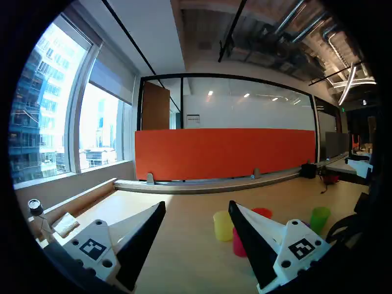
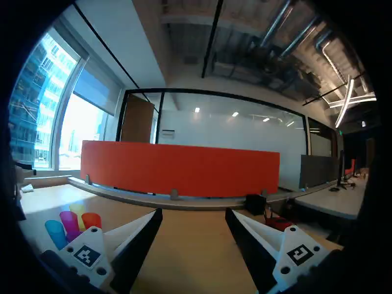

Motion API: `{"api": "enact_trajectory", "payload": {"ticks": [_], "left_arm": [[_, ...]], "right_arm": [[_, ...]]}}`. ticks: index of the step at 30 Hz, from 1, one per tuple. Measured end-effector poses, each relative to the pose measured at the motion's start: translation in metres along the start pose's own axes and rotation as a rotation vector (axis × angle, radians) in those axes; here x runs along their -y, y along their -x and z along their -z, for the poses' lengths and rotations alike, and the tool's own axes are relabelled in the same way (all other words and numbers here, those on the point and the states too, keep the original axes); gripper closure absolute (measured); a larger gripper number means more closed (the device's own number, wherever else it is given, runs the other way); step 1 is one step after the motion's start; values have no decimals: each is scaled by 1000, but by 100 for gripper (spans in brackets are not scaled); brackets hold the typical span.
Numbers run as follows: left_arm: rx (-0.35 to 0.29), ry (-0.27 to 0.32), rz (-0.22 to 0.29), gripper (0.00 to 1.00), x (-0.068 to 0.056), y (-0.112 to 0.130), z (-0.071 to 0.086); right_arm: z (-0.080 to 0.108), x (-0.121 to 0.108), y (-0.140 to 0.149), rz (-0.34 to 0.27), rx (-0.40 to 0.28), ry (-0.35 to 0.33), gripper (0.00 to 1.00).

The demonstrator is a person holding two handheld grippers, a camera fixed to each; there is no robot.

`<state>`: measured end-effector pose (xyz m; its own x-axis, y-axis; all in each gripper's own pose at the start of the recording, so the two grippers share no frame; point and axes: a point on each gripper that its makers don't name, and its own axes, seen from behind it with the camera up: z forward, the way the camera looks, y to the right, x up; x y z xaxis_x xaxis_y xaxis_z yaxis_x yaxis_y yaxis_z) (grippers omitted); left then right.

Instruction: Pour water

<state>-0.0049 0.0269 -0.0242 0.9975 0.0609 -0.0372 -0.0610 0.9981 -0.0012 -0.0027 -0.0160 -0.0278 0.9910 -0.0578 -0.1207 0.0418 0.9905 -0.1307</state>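
Several plastic cups stand on the wooden table. In the left gripper view a yellow cup, a pink cup, a red cup and a green cup sit just ahead and to the right. The left gripper is open, with nothing between its fingers. In the right gripper view a blue cup, a magenta cup, a yellow cup and an orange cup cluster at the lower left. The right gripper is open and holds nothing, off to the right of that cluster.
An orange divider panel runs along the table's far edge. Large windows line the left side. A small tripod-like device stands by the sill. A black box sits near the divider. More desks lie to the right.
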Motion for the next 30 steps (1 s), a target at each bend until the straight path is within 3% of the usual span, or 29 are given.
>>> {"api": "enact_trajectory", "payload": {"ticks": [15,21,30], "left_arm": [[-50,-14,-42,5,-7,8,-3],[-40,-2,-39,5,-12,24,-6],[-18,-12,-56,5,-8,44,-7]], "right_arm": [[10,-20,-3,-60,-1,28,1],[15,-22,0,-63,9,35,1],[15,-20,3,-71,18,35,1]]}}
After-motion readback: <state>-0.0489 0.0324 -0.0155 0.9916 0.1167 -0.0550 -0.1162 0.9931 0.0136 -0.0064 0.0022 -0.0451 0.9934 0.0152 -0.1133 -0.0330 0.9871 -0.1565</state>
